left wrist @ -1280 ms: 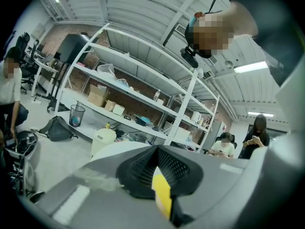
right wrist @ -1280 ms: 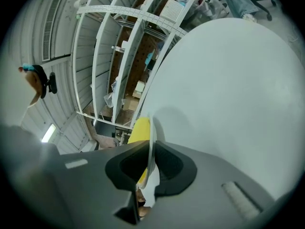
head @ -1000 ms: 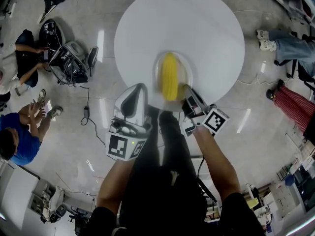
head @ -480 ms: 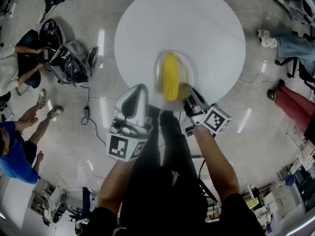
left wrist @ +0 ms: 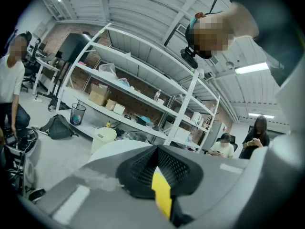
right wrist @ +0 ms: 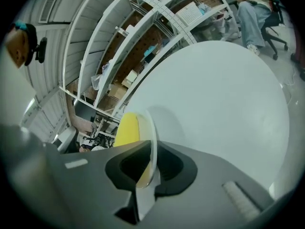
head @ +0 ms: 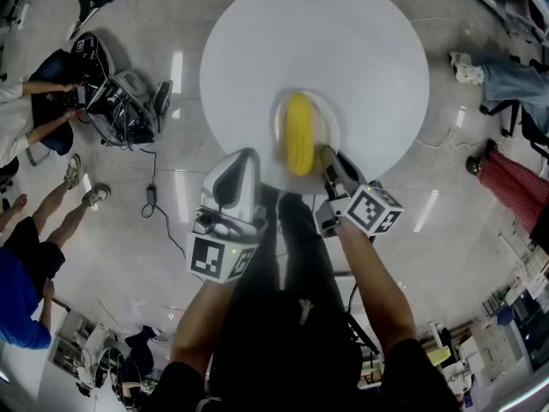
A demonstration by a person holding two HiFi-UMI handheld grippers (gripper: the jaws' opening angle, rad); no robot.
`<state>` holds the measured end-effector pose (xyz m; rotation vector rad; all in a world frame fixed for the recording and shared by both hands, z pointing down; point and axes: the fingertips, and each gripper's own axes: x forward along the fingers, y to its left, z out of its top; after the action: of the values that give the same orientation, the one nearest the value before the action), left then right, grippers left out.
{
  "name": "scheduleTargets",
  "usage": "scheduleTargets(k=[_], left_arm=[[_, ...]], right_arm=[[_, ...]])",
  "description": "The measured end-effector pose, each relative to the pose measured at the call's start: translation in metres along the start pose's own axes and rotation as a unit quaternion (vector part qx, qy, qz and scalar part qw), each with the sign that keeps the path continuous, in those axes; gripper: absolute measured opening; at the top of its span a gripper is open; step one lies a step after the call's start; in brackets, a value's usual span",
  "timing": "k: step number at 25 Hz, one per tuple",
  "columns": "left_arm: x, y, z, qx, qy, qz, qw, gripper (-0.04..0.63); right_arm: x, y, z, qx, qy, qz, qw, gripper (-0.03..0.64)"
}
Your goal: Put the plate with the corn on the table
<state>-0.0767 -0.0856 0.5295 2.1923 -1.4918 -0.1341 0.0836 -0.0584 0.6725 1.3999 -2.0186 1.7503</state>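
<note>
Glossy grey floor (head: pixel 120 264), round white table (head: pixel 343 41), tall white metal shelving (left wrist: pixel 138 56) stacked with boxes (left wrist: pixel 97 97), ribbed ceiling (left wrist: pixel 143 4), strip light (left wrist: pixel 252 68) lit

Bystander in blue shirt (head: pixel 19 303), left of table (head: pixel 360 50), has slid down-left to frame edge; legs now stretched toward table. R gripper (head: pixel 326 156) marker cube rotated slightly; plate (head: pixel 331 124) w/ corn (head: pixel 298 134) nudged marginally right over table edge.
</note>
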Motion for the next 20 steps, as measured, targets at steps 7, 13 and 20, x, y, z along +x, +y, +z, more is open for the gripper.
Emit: scheduleTargets(k=[7,13,20], left_arm=[[-0.0005,0.0017,-0.0029,-0.003,0.001,0.001,1.0,0.003],[0.0005,0.0009,-0.0046,-0.004,0.002,0.001,1.0,0.003],[0.0009,0.0018,-0.0037,-0.007,0.001,0.004,1.0,0.003]], right_arm=[[0.002,0.0005,-0.0015,-0.022,0.003,-0.01,1.0,0.048],[0.0022,0.0016,-0.0027,-0.041,0.009,-0.022,0.999,0.049],[0.0002,0.0004,0.0,-0.065,0.016,-0.037,0.997,0.067]])
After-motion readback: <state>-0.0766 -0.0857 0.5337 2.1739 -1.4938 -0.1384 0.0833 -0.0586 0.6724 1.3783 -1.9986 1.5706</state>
